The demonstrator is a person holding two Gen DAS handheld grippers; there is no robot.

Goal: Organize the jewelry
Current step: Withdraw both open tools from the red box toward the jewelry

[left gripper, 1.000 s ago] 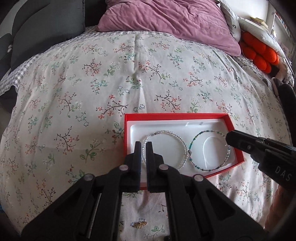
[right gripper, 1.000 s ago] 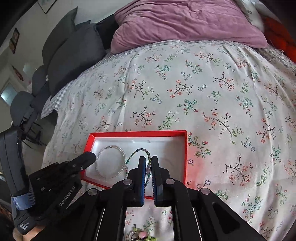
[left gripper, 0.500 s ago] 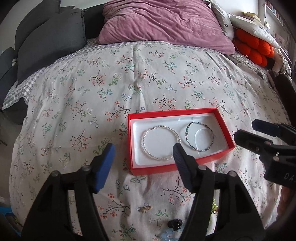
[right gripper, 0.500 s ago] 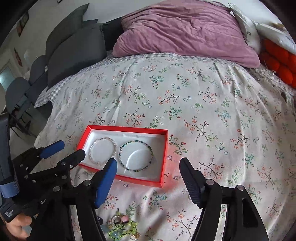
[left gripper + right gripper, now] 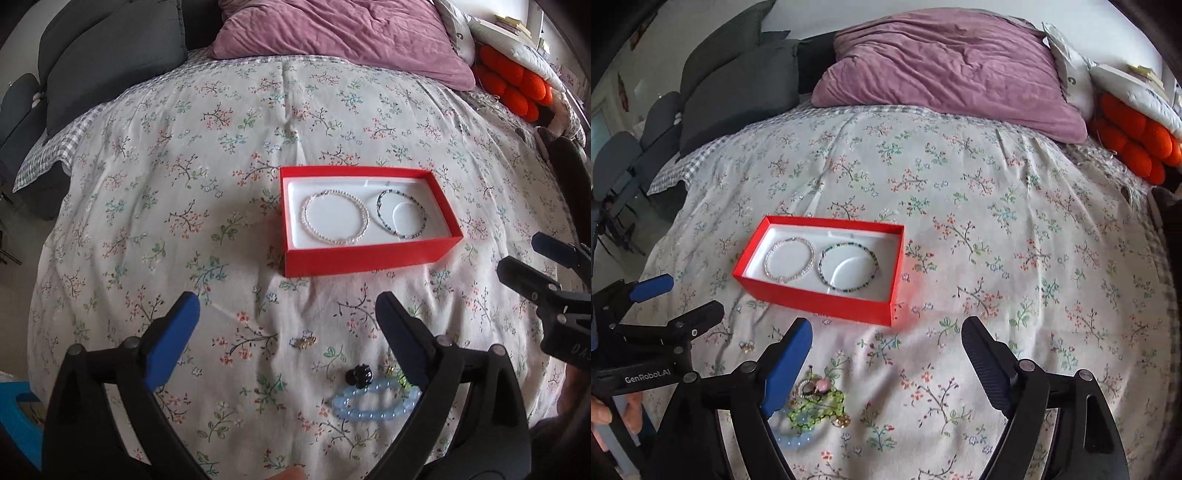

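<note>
A: Both tools idle over the quilt; left gripper spread wide, nothing between its fingers; right gripper likewise apart and empty.

B: Box?

A: Red box ahead of both, beyond the fingertips; white bracelet and dark beaded bracelet lie flat inside, side by side, not overlapping.

B: Loose pieces?

A: Close under the tools. Blue bead bracelet just inside the left gripper's right finger, partly hidden by it; black bead charm touching it; small gold piece between the left fingers, further out. From the right wrist view, green chain with a pink bit sits tangled beside the right gripper's left finger; another gold bit at its edge.

B: Risks?

A: Likely tangle; a pinch on the green chain may drag the blue bracelet or gold bit along. Soft quilt; fingers pressing down may bunch fabric and bury the small gold piece. Dropping a heavier bracelet into the box could knock the two already set there into overlap.
</note>
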